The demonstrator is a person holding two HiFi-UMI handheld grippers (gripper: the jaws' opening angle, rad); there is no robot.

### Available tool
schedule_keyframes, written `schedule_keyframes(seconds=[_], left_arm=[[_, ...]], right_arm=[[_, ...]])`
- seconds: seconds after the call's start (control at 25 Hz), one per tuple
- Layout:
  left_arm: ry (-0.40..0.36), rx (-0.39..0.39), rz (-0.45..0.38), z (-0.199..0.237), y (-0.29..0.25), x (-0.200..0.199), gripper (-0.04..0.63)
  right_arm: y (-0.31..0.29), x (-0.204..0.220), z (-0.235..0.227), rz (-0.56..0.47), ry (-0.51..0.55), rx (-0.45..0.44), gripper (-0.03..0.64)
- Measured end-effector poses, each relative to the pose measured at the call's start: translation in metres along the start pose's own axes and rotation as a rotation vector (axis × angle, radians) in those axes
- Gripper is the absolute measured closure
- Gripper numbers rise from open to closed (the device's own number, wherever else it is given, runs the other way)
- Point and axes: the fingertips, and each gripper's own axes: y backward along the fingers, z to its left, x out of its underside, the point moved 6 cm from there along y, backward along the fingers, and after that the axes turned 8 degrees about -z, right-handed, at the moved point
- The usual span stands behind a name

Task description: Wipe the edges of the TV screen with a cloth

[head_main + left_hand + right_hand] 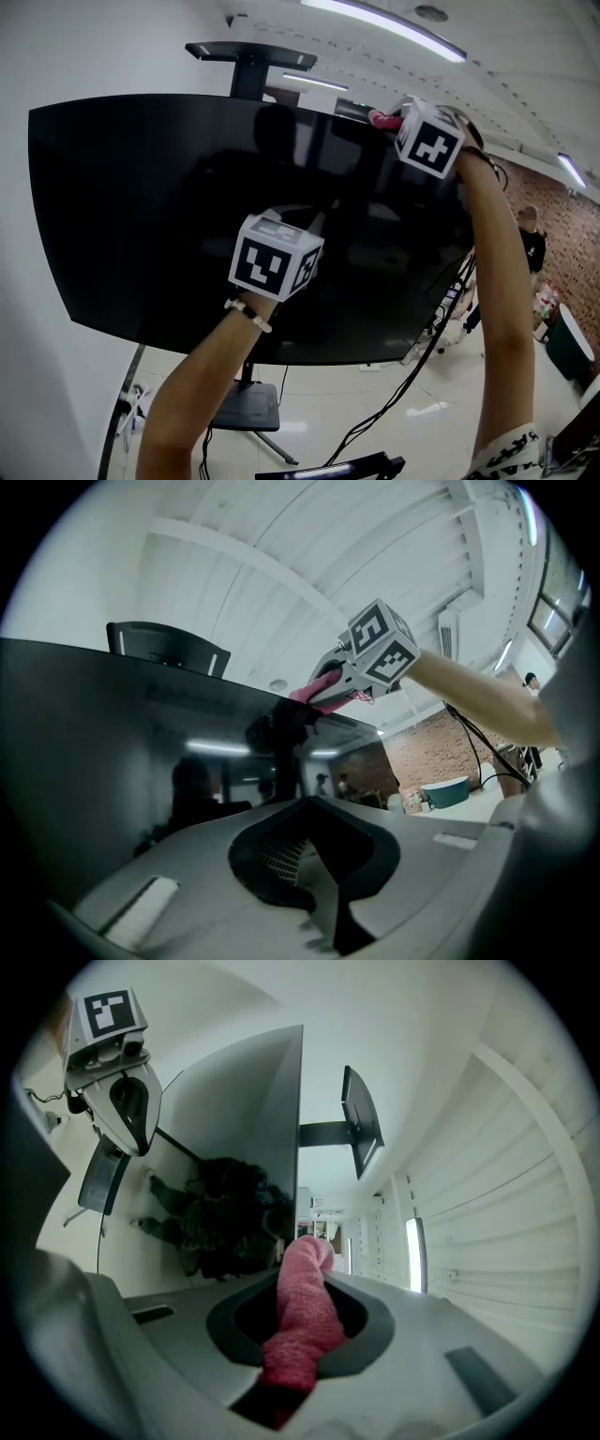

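Observation:
A big black TV screen (141,206) stands on a floor stand. A pink cloth (382,118) is pinched in my right gripper (386,120), which is raised to the screen's top edge near its right end. In the right gripper view the cloth (305,1316) sticks out between the jaws and its tip meets the screen's thin edge (300,1147). My left gripper (286,234) hovers in front of the middle of the screen, shut and holding nothing. The left gripper view shows the right gripper (330,692) and the cloth (319,684) at the top edge.
The stand's dark base (246,408) sits on the glossy floor below the screen, and a shelf (251,53) tops its pole. Cables (412,375) hang down at the right. A person (532,239) stands far right by a brick wall. A white wall is at the left.

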Motion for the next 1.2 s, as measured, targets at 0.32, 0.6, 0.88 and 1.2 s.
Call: schedule_keyframes(seconds=[0.32, 0.6, 0.88, 1.2], left_arm=[[-0.054, 0.029, -0.007, 0.071, 0.074, -0.035, 0.594], [-0.059, 0.057, -0.009, 0.142, 0.127, -0.044, 0.594], [-0.055, 0.006, -0.025, 0.186, 0.156, -0.040, 0.594], [-0.048, -0.069, -0.010, 0.194, 0.166, -0.033, 0.594]], right_arm=[[-0.008, -0.119, 0.001, 0.020, 0.026, 0.005, 0.541], [-0.032, -0.192, -0.007, 0.096, 0.065, -0.028, 0.541], [-0.044, -0.255, -0.007, 0.026, 0.126, -0.047, 0.541], [-0.049, -0.296, -0.010, -0.072, 0.152, -0.110, 0.541]])
